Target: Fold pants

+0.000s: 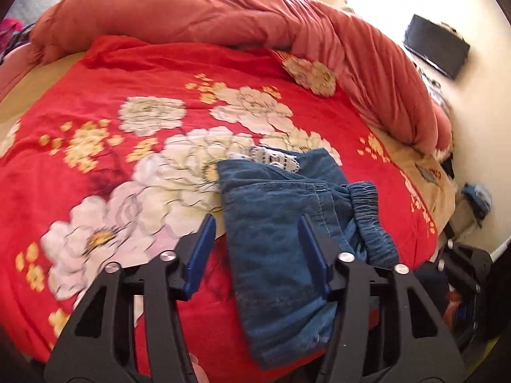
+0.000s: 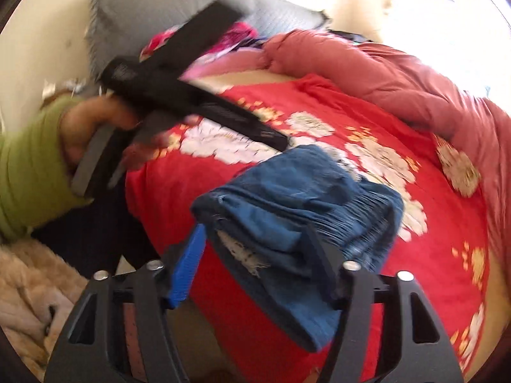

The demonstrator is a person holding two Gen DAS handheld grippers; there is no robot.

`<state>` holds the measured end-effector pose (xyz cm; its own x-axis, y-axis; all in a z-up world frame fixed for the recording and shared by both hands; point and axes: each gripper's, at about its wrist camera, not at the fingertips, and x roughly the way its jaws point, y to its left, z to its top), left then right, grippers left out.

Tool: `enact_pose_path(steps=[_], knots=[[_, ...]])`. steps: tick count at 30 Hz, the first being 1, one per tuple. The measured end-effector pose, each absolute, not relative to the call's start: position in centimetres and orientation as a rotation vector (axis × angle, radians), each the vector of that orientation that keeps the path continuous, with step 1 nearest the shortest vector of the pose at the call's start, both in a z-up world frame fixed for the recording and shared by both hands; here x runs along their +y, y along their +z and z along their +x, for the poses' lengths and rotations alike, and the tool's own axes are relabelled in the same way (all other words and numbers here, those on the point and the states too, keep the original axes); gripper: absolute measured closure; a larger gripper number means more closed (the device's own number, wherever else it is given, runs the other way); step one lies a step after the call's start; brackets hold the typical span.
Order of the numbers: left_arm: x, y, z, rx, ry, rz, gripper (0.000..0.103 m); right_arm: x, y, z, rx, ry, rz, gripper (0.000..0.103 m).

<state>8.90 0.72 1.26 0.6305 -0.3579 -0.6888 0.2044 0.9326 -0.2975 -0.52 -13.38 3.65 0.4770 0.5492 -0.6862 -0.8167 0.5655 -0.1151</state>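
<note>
The folded blue denim pants (image 1: 271,274) lie on the red flowered blanket (image 1: 127,73) near the bed's front edge, their elastic waistband (image 1: 370,220) bunched at the right. My left gripper (image 1: 255,223) hovers over them, open, with its blue pads apart and nothing pressed between them. In the right wrist view the same pants (image 2: 287,198) form a thick stack with a frayed white patch. My right gripper (image 2: 254,227) stands open over their near end, its pads not squeezing the cloth. A hand (image 2: 86,127) in a green sleeve holds the other tool at upper left.
A rolled salmon quilt (image 1: 223,16) runs along the back and right of the bed. A grey pillow (image 2: 153,3) leans on the wall. A dark screen (image 1: 436,49) sits on the wall at the right. Beige fluffy fabric (image 2: 25,287) lies below the bed's edge.
</note>
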Motion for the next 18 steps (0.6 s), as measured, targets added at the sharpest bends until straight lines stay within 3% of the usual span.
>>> enact_pose_path(steps=[4,7,9,11,18], knots=[[-1.4,0.1,11.5,0.884,-0.356,-0.143,0.061,-11.6,3.1,0.2,0.638,0.889,-0.531,0.051],[-2.1,-1.1,13.1,0.903,-0.344,-0.110,0.061,-10.3,2.0,1.2,0.632,0.862,-0.619,0.058],[-2.1,-1.9,13.5,0.908,-0.347,-0.123,0.061,-10.0,1.2,1.9,0.665,0.874,-0.621,0.080],[-1.9,-2.5,13.6,0.907,-0.355,-0.136,0.061,-10.2,0.7,2.1,0.713,0.892,-0.582,0.094],[-1.4,-2.4,13.4,0.886,-0.388,-0.163,0.061,-12.1,-0.5,0.6,0.787,0.895,-0.479,0.095]])
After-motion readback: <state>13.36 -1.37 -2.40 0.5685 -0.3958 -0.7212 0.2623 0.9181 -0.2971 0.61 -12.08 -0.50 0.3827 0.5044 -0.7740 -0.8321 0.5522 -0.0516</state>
